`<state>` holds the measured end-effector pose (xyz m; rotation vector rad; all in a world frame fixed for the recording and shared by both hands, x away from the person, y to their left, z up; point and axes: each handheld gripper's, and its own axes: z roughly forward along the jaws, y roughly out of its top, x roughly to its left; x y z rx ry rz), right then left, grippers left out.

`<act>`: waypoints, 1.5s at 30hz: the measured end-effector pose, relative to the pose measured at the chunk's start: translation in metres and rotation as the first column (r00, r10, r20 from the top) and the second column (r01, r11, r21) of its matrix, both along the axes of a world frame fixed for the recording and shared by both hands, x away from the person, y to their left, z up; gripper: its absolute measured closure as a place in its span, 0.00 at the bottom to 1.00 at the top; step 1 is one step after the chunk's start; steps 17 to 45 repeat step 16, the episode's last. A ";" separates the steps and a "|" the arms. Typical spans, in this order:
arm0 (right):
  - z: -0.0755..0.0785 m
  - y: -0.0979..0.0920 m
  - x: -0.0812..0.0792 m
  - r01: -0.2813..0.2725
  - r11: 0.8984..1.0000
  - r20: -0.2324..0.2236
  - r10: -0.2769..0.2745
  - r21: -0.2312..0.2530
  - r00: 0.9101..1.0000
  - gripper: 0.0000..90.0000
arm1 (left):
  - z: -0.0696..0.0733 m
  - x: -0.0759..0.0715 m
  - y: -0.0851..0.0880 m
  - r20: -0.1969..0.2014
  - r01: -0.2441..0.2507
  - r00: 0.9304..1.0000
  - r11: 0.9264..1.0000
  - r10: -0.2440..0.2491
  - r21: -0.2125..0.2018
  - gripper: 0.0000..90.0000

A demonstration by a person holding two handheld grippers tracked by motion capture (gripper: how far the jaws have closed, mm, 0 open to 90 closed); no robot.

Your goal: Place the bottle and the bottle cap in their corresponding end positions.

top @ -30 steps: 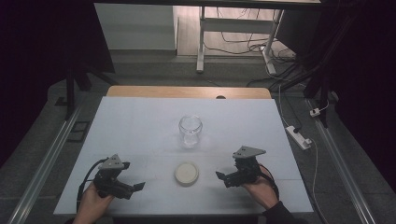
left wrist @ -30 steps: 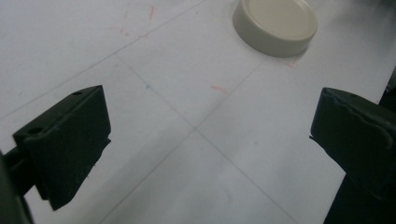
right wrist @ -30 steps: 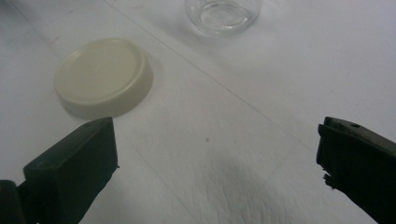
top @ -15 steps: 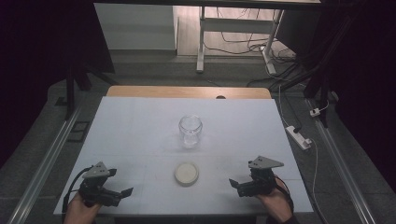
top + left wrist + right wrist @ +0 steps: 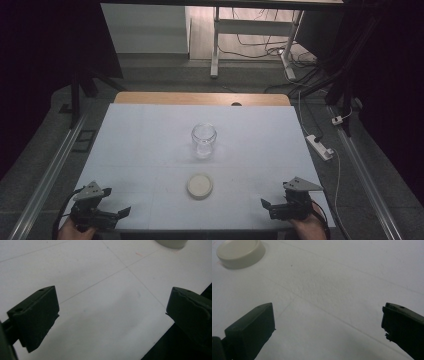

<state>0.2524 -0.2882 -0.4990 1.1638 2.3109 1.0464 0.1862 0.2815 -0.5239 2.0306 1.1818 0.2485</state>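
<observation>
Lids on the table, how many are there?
1. The cream lid lies flat near the table's front edge, apart from the open glass jar behind it. Nothing seems hidden.

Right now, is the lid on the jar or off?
Off. The lid lies flat on the table, apart from the upright jar, whose mouth is open.

Lab or test room, white-covered table [image 5: 150, 150], dark surroundings, loose cables [image 5: 260, 45] on floor, power strip [image 5: 320, 146]

On the bench [image 5: 140, 150], the glass jar [image 5: 204, 140] stood behind the lid [image 5: 200, 185]; the left tongs [image 5: 124, 213] and right tongs [image 5: 266, 205] flanked the lid nearer the front edge.
</observation>
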 end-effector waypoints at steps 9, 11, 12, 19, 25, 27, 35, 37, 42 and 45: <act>0.002 -0.011 -0.011 0.046 0.999 -0.032 -0.045 0.013 0.998 0.00 | -0.001 -0.007 0.002 -0.015 -0.038 0.999 0.998 0.039 0.057 0.00; 0.003 -0.012 -0.012 0.049 0.999 -0.035 -0.049 0.011 0.998 0.00 | -0.001 -0.008 0.003 -0.025 -0.041 0.999 0.997 0.043 0.063 0.00; 0.003 -0.013 -0.012 0.051 0.999 -0.038 -0.050 0.012 0.998 0.00 | -0.001 -0.007 0.004 -0.027 -0.044 0.999 0.997 0.046 0.060 0.00; 0.002 -0.012 -0.012 0.045 0.999 -0.042 -0.045 0.000 0.998 0.00 | -0.001 -0.006 0.004 -0.035 -0.043 0.998 0.998 0.045 0.053 0.00; 0.002 -0.012 -0.012 0.045 0.999 -0.042 -0.045 0.000 0.998 0.00 | -0.001 -0.006 0.004 -0.035 -0.043 0.998 0.998 0.045 0.053 0.00; 0.002 -0.012 -0.012 0.045 0.999 -0.042 -0.045 0.000 0.998 0.00 | -0.001 -0.006 0.004 -0.035 -0.043 0.998 0.998 0.045 0.053 0.00; 0.002 -0.012 -0.012 0.045 0.999 -0.042 -0.045 0.000 0.998 0.00 | -0.001 -0.006 0.004 -0.035 -0.043 0.998 0.998 0.045 0.053 0.00; 0.002 -0.012 -0.012 0.045 0.999 -0.042 -0.045 0.000 0.998 0.00 | -0.001 -0.006 0.004 -0.035 -0.043 0.998 0.998 0.045 0.053 0.00; 0.002 -0.012 -0.012 0.045 0.999 -0.042 -0.045 0.000 0.998 0.00 | -0.001 -0.006 0.004 -0.035 -0.043 0.998 0.998 0.045 0.053 0.00; 0.002 -0.012 -0.012 0.045 0.999 -0.042 -0.045 0.000 0.998 0.00 | -0.001 -0.006 0.004 -0.035 -0.043 0.998 0.998 0.045 0.053 0.00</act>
